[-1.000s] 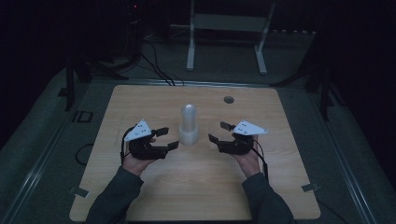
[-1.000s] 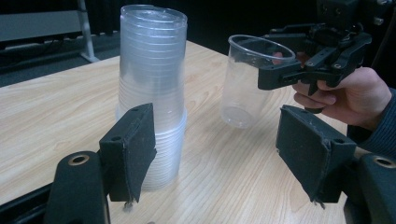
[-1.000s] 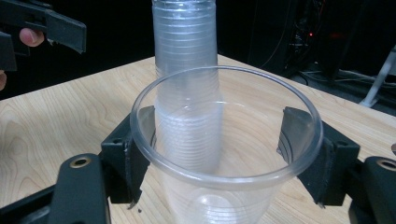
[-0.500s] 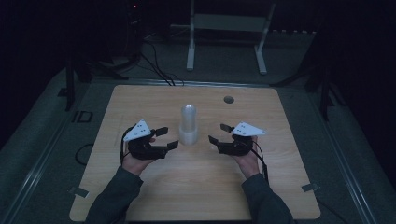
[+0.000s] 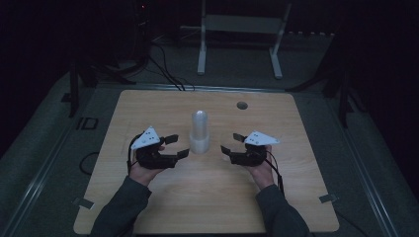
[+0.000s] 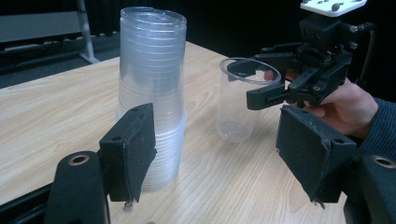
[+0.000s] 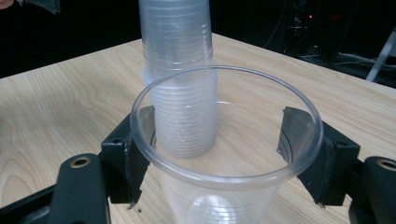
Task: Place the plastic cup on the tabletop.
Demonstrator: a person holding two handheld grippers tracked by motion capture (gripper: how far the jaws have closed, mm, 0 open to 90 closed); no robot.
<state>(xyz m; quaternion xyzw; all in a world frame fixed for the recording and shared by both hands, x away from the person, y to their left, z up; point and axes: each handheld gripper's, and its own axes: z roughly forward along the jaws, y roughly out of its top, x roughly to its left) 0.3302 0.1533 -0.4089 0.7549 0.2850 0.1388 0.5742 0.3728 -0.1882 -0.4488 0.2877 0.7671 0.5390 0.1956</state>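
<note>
Clear cup faint between right tongs

Nothing moved, both hands and tongs as a second ago

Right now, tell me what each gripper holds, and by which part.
The right gripper holds a single clear cup by its upper wall, just under the rim. The left gripper holds nothing.

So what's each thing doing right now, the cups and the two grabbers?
Stack of cups: upside down, standing on the table, untouched.
Single clear cup: upright, mouth up, empty, between the right gripper's jaws.
Right gripper: closed around the single clear cup.
Left gripper: open, holding nothing.
</note>
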